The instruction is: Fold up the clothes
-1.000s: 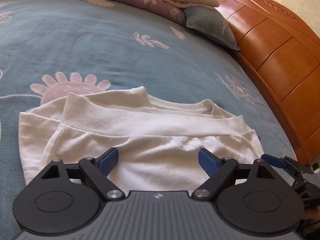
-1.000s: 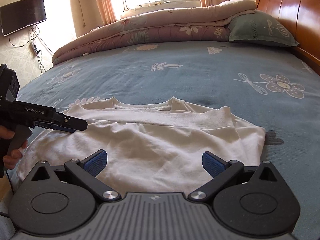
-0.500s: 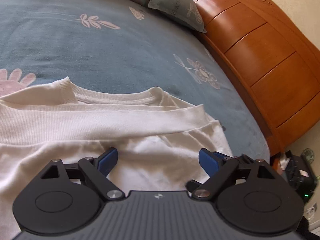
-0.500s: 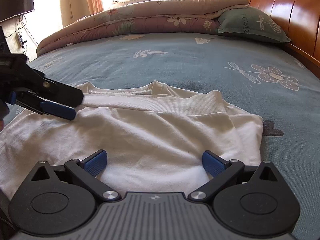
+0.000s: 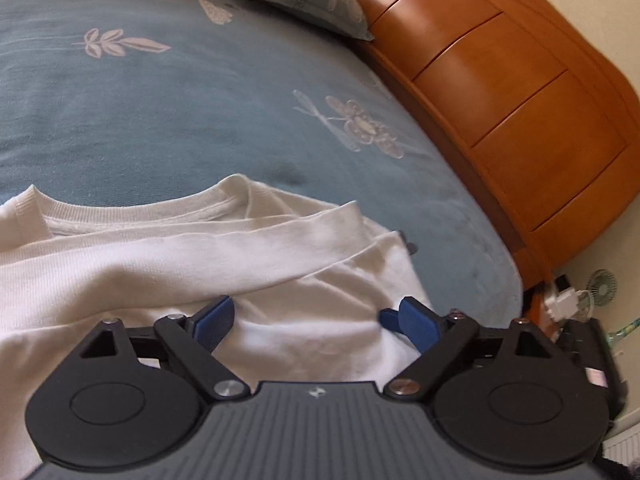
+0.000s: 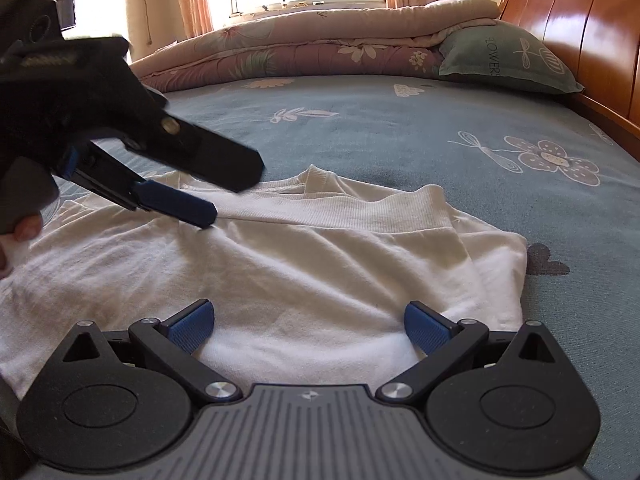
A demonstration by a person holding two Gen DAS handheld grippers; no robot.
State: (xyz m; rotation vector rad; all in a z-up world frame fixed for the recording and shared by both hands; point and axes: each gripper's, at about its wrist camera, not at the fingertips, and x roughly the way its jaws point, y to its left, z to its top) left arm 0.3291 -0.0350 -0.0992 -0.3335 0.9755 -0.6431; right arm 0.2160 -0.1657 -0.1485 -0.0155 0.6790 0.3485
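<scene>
Two claws are over one white sweater [image 6: 304, 280] on the blue bedspread [image 6: 400, 128], and I read the job as partly done. From my right camera the hem band [image 6: 352, 212] already lies folded up across the chest, just near of the collar [image 6: 316, 178], and a sleeve looks tucked in under the layers at the right edge. So at least one fold is in place; whether the sweater still needs a last fold into a smaller packet or is being smoothed as it lies, I cannot settle from here.

My left claw [image 6: 232, 190] reaches in from the left, its jaws parted with one blue pad [image 6: 176, 202] down at the left part of the hem band and the black jaw above it. It holds no cloth that I can see. In its own view, my left claw [image 5: 316, 316] stands wide apart over the right half of the sweater, with the folded band just beyond it.

My right claw [image 6: 308, 320] is also spread wide and empty, hovering low over the near edge of the sweater, the cloth lying between and beyond its fingers. A wooden headboard [image 6: 580, 32] and a pillow [image 6: 504, 60] sit far right, well apart from the sweater
</scene>
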